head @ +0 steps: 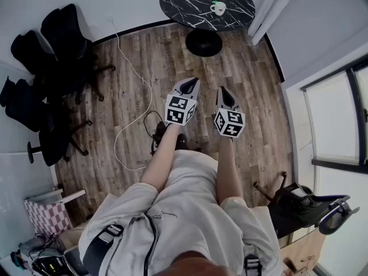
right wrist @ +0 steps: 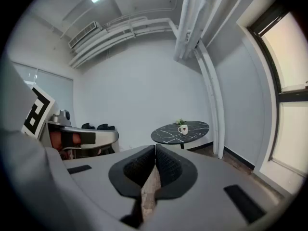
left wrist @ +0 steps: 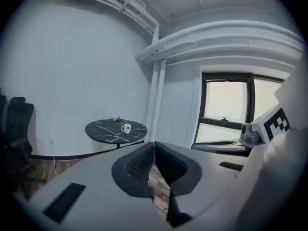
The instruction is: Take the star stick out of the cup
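Note:
A white cup [head: 218, 8] stands on a round black marble table [head: 190, 4] at the far end of the room. The same cup [left wrist: 126, 128] shows small in the left gripper view, and as a cup [right wrist: 183, 129] with a dark mark in the right gripper view. The star stick is too small to make out. My left gripper [head: 191, 83] and right gripper [head: 223, 92] are held side by side over the wooden floor, well short of the table. The tips of both touch, with nothing between them.
Black office chairs [head: 54, 45] stand along the left wall. A white cable [head: 135, 96] loops across the floor. A window [head: 339, 119] runs along the right wall. A small green plant [right wrist: 180, 121] sits on the table behind the cup. A checkered box [head: 46, 214] sits at lower left.

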The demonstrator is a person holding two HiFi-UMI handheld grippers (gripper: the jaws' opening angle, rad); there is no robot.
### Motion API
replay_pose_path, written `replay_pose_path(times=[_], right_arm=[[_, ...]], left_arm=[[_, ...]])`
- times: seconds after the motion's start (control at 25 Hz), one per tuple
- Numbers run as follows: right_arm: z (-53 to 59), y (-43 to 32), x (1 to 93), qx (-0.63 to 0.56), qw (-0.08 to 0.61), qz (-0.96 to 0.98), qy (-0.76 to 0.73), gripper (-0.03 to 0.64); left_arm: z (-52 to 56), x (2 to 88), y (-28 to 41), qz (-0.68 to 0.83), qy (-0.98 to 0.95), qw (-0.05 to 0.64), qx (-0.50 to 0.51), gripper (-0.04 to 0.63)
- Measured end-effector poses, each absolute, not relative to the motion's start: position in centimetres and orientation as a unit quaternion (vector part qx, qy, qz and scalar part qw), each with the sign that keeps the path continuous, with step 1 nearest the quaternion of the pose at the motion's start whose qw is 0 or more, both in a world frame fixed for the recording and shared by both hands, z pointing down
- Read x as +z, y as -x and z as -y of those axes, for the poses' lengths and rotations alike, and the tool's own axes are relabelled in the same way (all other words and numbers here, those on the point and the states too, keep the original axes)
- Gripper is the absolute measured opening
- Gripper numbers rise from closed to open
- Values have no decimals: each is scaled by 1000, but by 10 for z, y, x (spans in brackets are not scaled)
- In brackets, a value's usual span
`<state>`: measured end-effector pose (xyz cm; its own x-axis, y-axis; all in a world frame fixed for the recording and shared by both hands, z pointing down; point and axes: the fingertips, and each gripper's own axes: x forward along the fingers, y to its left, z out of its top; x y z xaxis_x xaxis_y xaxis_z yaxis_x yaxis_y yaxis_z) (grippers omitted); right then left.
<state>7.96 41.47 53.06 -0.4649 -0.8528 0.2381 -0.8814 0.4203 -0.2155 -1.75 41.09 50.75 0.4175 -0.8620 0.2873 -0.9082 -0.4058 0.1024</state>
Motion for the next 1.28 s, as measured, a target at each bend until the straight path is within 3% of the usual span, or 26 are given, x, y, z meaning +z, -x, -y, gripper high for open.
replay_pose_path(times=[0.76,1.28], right_arm=[[-370,-123,556,183,49,841,-506,37],[-247,-112,536,165,43,832,-528,37]], left_arm=[[-369,528,-14,551,-816,144,94,23],[-235,512,-8,529,-834,134,74,23]])
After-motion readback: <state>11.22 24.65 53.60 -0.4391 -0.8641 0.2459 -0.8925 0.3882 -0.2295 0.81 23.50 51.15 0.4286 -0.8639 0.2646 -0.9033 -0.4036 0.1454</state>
